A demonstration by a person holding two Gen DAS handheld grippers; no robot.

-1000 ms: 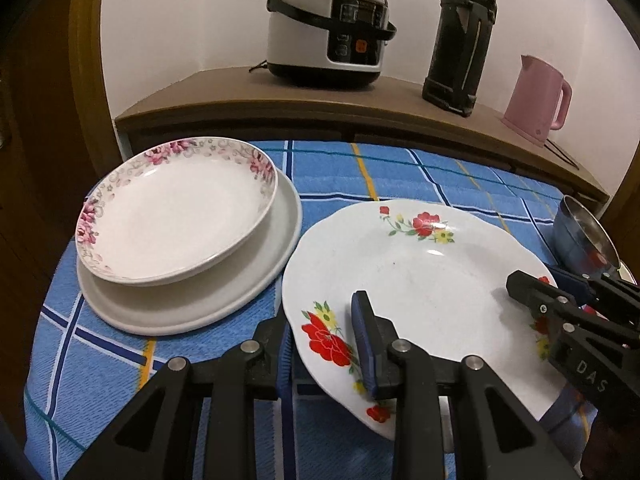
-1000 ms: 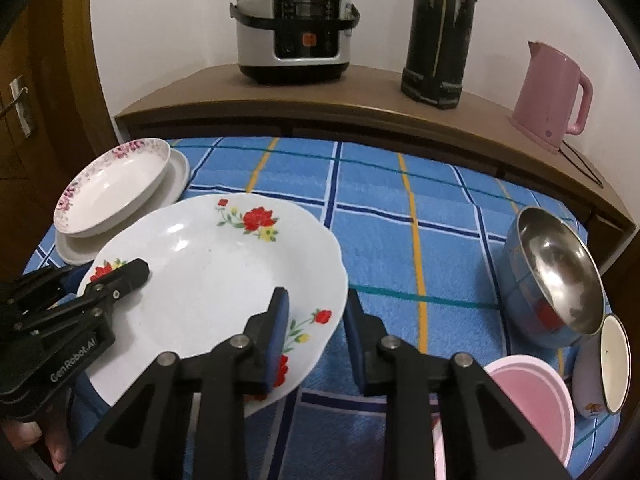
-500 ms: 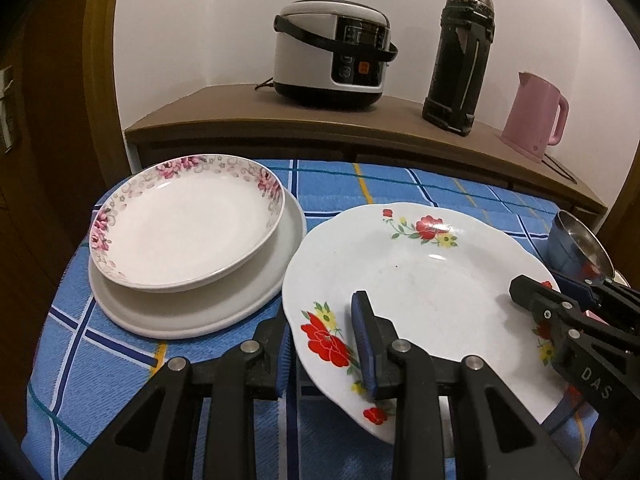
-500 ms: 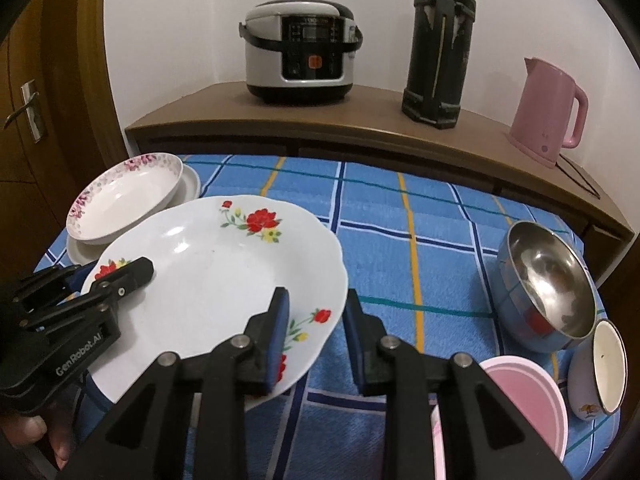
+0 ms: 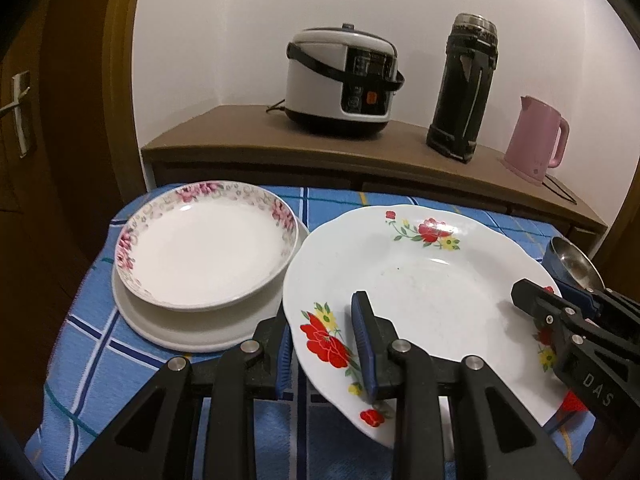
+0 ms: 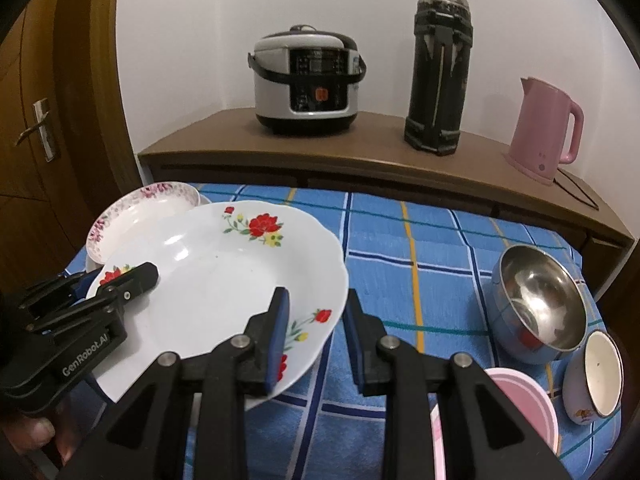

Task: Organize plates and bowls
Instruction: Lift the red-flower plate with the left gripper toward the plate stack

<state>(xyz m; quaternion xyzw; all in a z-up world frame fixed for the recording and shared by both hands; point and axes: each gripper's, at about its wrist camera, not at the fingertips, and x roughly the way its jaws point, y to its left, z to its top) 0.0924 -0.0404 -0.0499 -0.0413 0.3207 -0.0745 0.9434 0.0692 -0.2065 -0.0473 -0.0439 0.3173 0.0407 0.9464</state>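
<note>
A large white plate with red flowers (image 5: 420,280) (image 6: 224,272) hangs above the blue checked cloth, held from both sides. My left gripper (image 5: 322,344) (image 6: 116,280) is shut on its left rim. My right gripper (image 6: 316,320) (image 5: 560,300) is shut on its right rim. To the left, a deep plate with a pink flower rim (image 5: 208,252) (image 6: 132,220) rests on a plain white plate (image 5: 192,332). In the right wrist view the held plate covers the near edge of that stack.
A steel bowl (image 6: 536,304), a small enamel cup (image 6: 600,376) and a pink bowl (image 6: 524,404) sit at the table's right. Behind the table, a wooden sideboard (image 6: 360,156) carries a rice cooker (image 6: 304,84), a black flask (image 6: 438,72) and a pink kettle (image 6: 548,128).
Both grippers have risen a little with the flowered plate between them. The plate now sits closer to the stack on the left and overlaps it in the right wrist view.
</note>
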